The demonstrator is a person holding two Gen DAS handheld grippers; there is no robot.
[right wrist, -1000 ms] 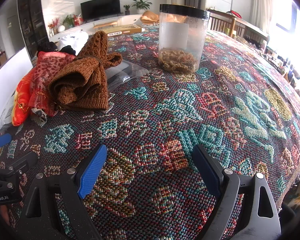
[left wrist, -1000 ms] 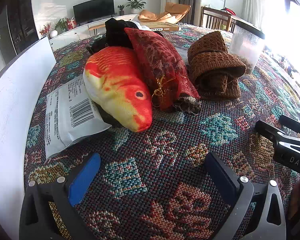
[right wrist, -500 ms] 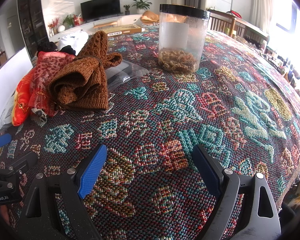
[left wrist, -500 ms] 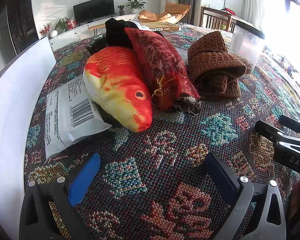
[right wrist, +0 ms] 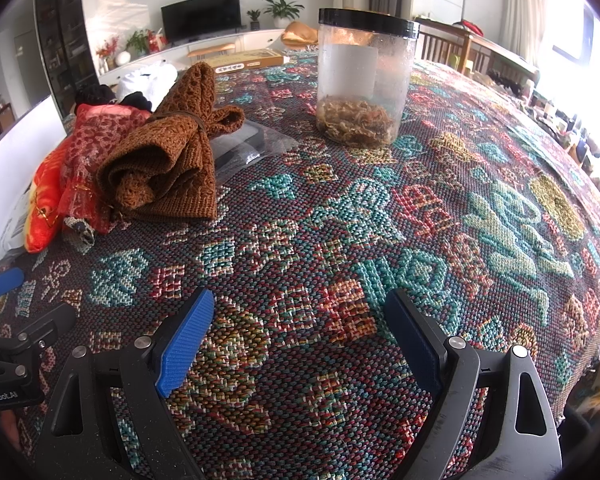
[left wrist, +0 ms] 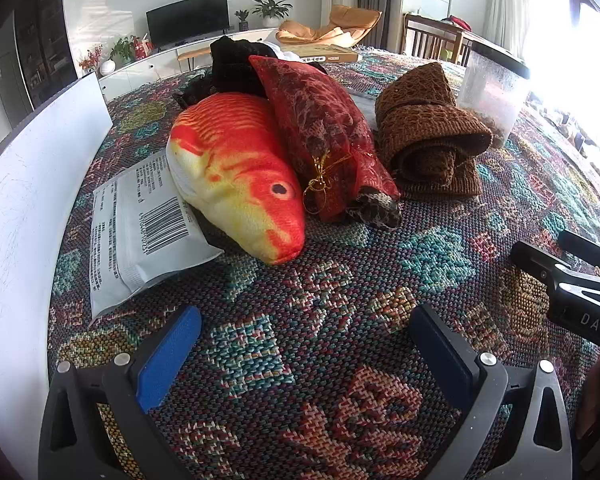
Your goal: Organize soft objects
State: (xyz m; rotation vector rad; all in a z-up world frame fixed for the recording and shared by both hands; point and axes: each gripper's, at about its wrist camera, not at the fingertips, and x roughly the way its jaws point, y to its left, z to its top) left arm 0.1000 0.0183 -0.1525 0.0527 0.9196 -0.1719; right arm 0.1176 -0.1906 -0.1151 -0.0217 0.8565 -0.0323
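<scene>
While both hands held still over last second, nothing changed: no item moved, none picked, sorting not begun. Left gripper (left wrist: 306, 350) wide, empty, over patterned cloth (left wrist: 340, 280). Right gripper (right wrist: 300, 336) wide, empty too. From left view: fish plush (left wrist: 236, 176) at 11 o'clock, lying on white mailer (left wrist: 140, 236); red pouch (left wrist: 324, 136) at 12, touching fish; brown knit (left wrist: 428, 144) at 1, just beside pouch. From right view: knit (right wrist: 168, 164) at 10, clear jar (right wrist: 364, 80) at 12. Judged: first grasp pending, fish nearest to left gripper.
</scene>
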